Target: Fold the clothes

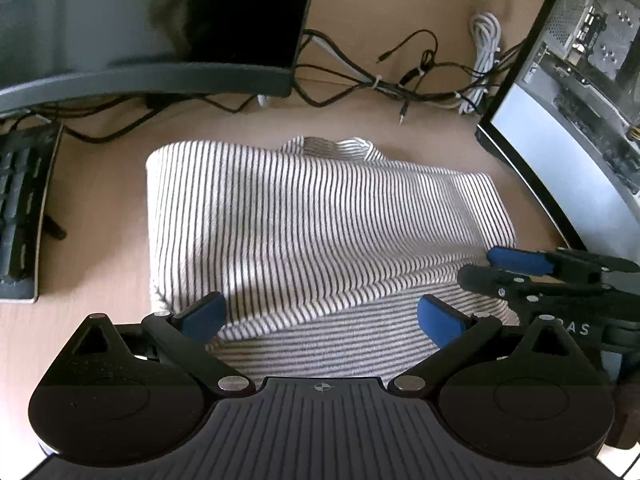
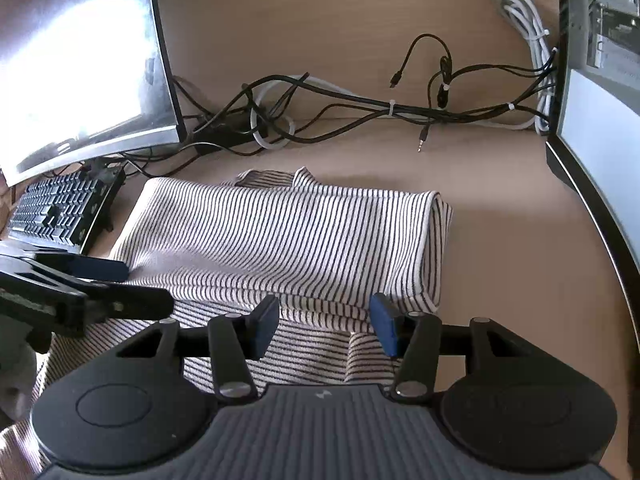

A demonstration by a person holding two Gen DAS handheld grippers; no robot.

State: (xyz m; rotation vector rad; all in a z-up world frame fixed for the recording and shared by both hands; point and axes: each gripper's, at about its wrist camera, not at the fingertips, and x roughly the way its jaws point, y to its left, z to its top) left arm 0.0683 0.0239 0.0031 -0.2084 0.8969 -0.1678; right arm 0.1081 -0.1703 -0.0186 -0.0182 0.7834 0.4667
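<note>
two grippers hang over the near edge of a striped shirt [image 1: 304,216] that lies folded on a tan desk [image 1: 100,320]. the shirt is white with thin dark stripes, and its collar [image 1: 328,146] points away toward the tangle of black cables [image 1: 360,80] at the back of the desk. an upper folded layer covers most of the shirt, and a lower layer sticks out from under it on the near side, toward the cameras.

the left gripper [image 1: 320,316] stands with its blue pads wide apart above the shirt's near left part; the fabric lies under the gap and neither pad presses on it. the right gripper [image 2: 324,326] also has its jaws parted, less widely, over the shirt's near right part, just in front of the folded edge; the striped cloth shows between the pads, but they do not pinch it. in the left wrist view the right gripper's fingers reach in beside the shirt's right corner.

left of the shirt sits a black keyboard [image 2: 60,208], close to its side but apart from it, with a dark monitor [image 1: 160,20] behind that. right of the shirt stands a computer case [image 1: 580,80], its lower edge near the shirt's far right corner. a bundle of white cable [image 2: 528,32] hangs beyond the shirt beside the case.
</note>
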